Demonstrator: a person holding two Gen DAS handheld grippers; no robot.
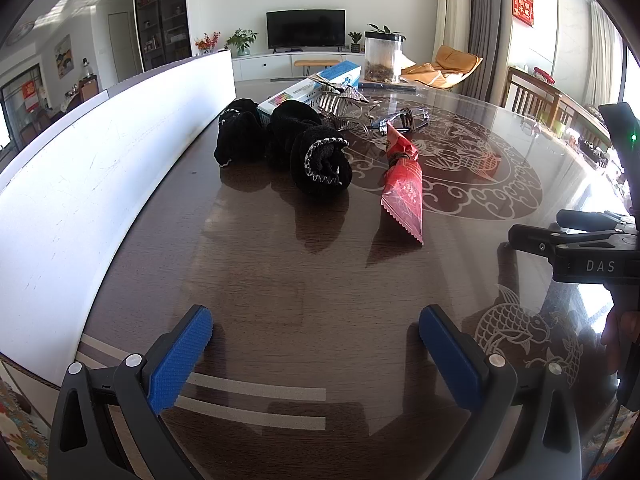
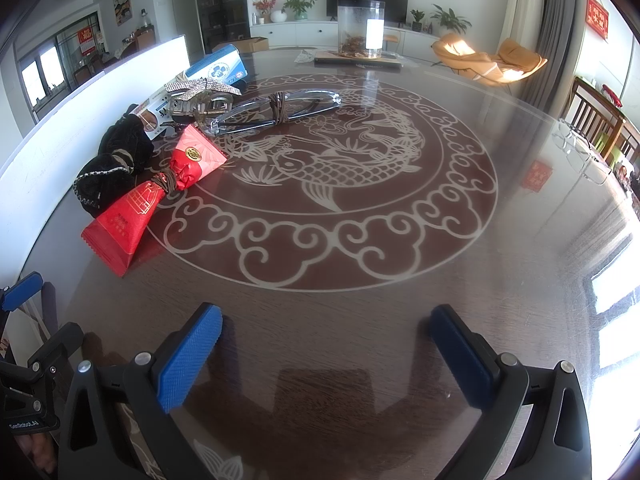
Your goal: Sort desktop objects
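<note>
A red snack packet [image 1: 404,178] tied round its middle lies on the glass-topped table [image 1: 320,280]; it also shows in the right wrist view [image 2: 148,196]. Black socks [image 1: 288,148] lie left of it, as in the right wrist view [image 2: 112,168]. Behind are a blue-white box [image 1: 312,88], a silver hair clip [image 2: 200,96] and tied glasses [image 2: 276,110]. My left gripper [image 1: 316,340] is open and empty, well short of the packet. My right gripper [image 2: 326,344] is open and empty above bare table.
A long white box [image 1: 100,160] runs along the table's left side. A clear jar [image 2: 362,28] stands at the far edge. Another pair of glasses [image 2: 580,152] lies at the right. Chairs stand beyond the table on the right.
</note>
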